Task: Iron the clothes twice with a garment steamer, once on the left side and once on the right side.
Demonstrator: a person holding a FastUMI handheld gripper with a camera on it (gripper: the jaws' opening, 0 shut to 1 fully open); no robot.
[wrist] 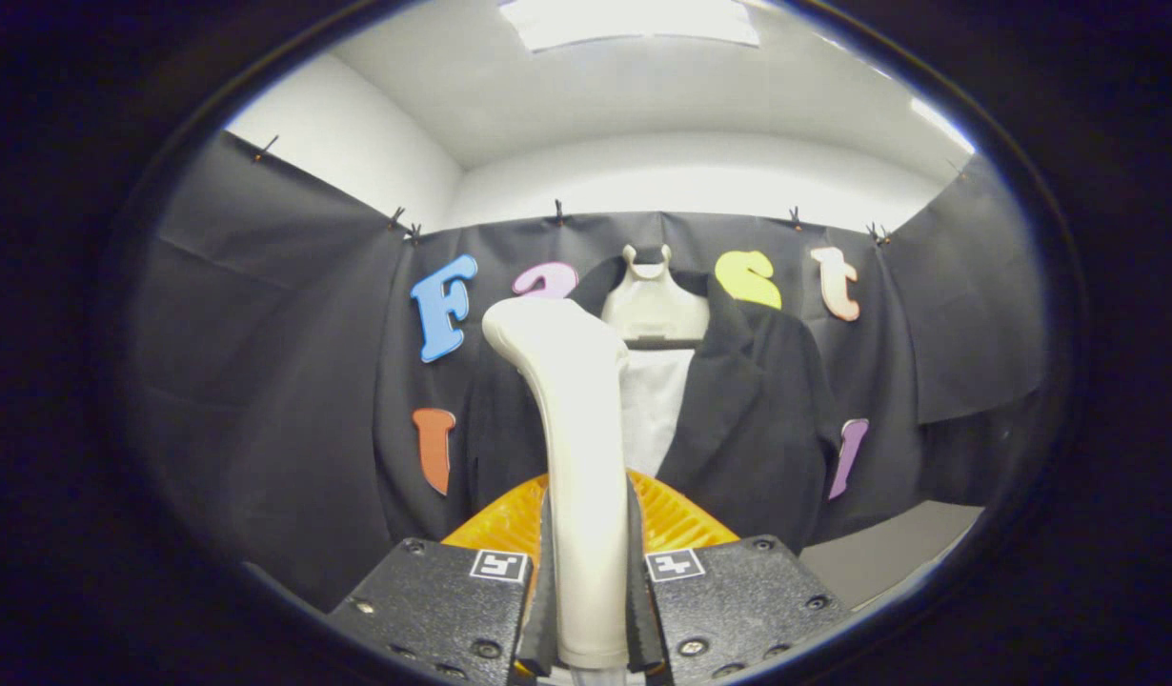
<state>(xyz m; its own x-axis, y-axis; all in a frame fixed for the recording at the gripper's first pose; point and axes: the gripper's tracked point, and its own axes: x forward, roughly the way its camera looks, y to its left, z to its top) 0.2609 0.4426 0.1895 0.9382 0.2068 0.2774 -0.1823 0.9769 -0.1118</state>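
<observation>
The white garment steamer stands upright between my fingers, its handle pressed from both sides by the pads and its head rising above them. My gripper is shut on that handle. Beyond the steamer a black jacket hangs on a white mannequin torso against the booth wall, open at the front over a pale panel. The steamer head covers part of the jacket's left side and does not clearly touch it.
An orange ribbed basket-like object sits just ahead of the fingers, behind the steamer handle. Black cloth walls close in on both sides. A grey tabletop shows at the lower right.
</observation>
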